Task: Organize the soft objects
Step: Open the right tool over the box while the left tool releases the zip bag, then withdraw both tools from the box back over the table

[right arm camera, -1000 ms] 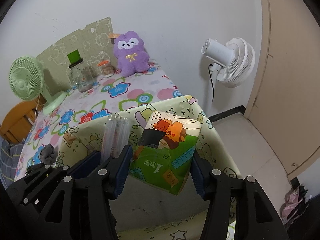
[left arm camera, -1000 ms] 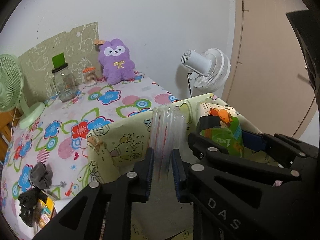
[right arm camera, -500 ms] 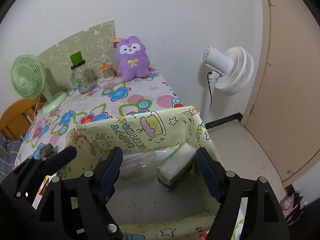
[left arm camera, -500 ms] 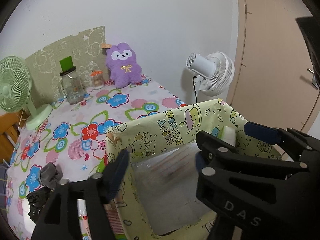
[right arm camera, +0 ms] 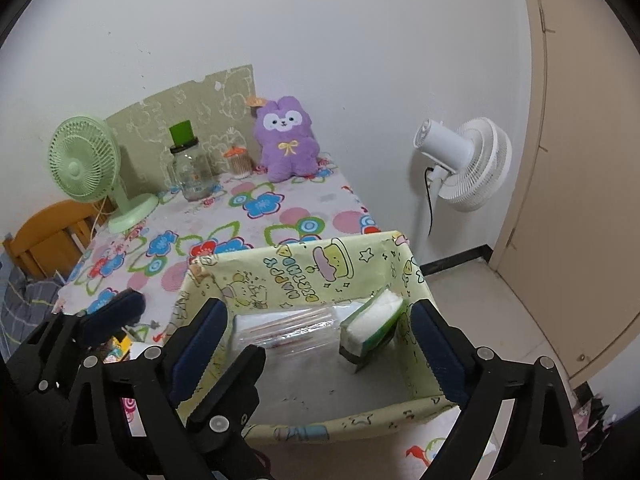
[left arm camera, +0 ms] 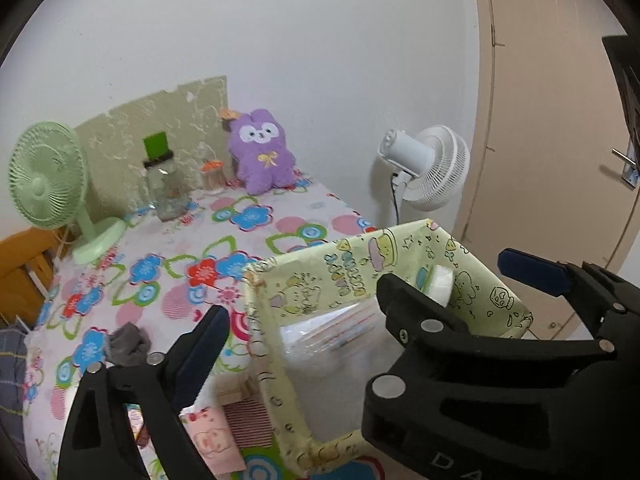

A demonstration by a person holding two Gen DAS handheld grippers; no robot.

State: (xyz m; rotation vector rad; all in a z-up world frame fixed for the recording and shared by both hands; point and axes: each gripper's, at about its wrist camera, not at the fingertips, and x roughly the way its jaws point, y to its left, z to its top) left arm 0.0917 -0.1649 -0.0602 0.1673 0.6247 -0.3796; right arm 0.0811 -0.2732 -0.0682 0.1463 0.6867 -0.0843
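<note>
One table [right arm camera: 300, 216] under a flowered cloth fills the room's corner, and at its near edge stands one yellow cartoon-print box [right arm camera: 304, 272], open-topped. Two fans: a green one [right arm camera: 86, 164] on the table's left, a white one [right arm camera: 468, 164] off the right edge by the wall. One purple plush [right arm camera: 286, 140] sits against the back wall, well apart from the box, beside one glass jar [right arm camera: 190, 172].

Inside the box lie two things: one clear sleeve of plastic cups [right arm camera: 288, 328] on its side, and one tissue pack [right arm camera: 372, 324] tilted against the right wall.

The left gripper [left arm camera: 304, 320] and right gripper [right arm camera: 320, 340] both hover above the box, jaws opening wide, gripping nothing.

Only the left view shows a grey cloth wad [left arm camera: 126, 344] on the table left of the box; only the right view shows the box's grey floor, mostly bare toward the front.
</note>
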